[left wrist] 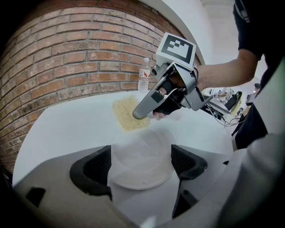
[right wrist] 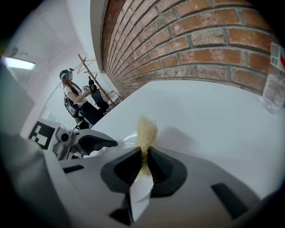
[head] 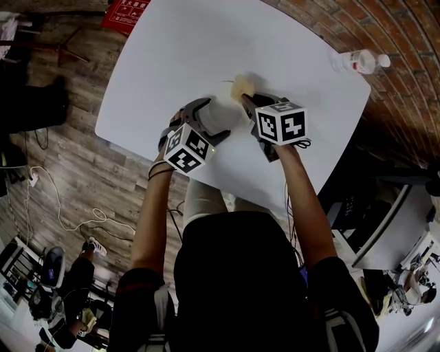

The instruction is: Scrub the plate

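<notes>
A white tabletop (head: 179, 62) carries a pale plate (left wrist: 138, 178) near its 6 o'clock edge. The left gripper (left wrist: 140, 165) holds the plate with one jaw on each side of the rim. The right gripper (right wrist: 144, 158) has its jaws pinched nearly together on a yellow sponge (right wrist: 146, 131), which sits at the plate's 1 o'clock rim. A water bottle (head: 359, 62) stands at the tabletop's 2 o'clock corner.

No wording can be read. White marks on the red sign (head: 127, 14) and the label of the clear plastic bottle (head: 359, 62) are seen, but too small to be legible.
</notes>
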A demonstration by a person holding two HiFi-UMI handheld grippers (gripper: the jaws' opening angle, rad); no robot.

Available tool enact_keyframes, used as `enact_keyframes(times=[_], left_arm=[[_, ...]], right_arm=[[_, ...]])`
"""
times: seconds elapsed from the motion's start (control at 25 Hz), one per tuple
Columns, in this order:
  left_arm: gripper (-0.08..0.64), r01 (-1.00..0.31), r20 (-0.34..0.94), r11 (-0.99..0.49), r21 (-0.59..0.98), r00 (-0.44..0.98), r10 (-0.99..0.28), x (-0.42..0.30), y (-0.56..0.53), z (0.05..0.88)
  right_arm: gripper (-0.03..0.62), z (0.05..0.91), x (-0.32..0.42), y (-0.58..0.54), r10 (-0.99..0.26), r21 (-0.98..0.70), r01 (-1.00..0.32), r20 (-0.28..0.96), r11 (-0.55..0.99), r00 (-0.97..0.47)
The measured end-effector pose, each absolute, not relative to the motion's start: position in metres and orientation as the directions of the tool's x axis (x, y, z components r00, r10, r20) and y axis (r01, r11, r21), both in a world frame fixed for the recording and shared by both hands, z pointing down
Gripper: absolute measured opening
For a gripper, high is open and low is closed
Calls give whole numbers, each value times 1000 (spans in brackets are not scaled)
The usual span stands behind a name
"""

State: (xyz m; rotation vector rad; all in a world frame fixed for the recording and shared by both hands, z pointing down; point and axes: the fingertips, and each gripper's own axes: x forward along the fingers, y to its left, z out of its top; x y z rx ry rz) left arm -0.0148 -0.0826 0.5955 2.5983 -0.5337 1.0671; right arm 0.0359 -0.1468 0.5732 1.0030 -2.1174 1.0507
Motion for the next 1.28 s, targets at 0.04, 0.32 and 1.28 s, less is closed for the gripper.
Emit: enact_keyframes(times=[0.04,0.32,1.28], left_arm=[[402,-436,717,-892,116,659,-229,-14,-83,595],[402,-436,716,-892,116,659,-229,-14,-83,594],[402,-438,718,-891,116,657,-230,-15,-83,595]], right_arm=[[41,574,34,-146,-366,-415,-812,740,410,-564],[41,572,27,-145,-351,-432,-802,737,413,-577],[41,575,-15,-110,-214,-500,-717,728,486,-652]])
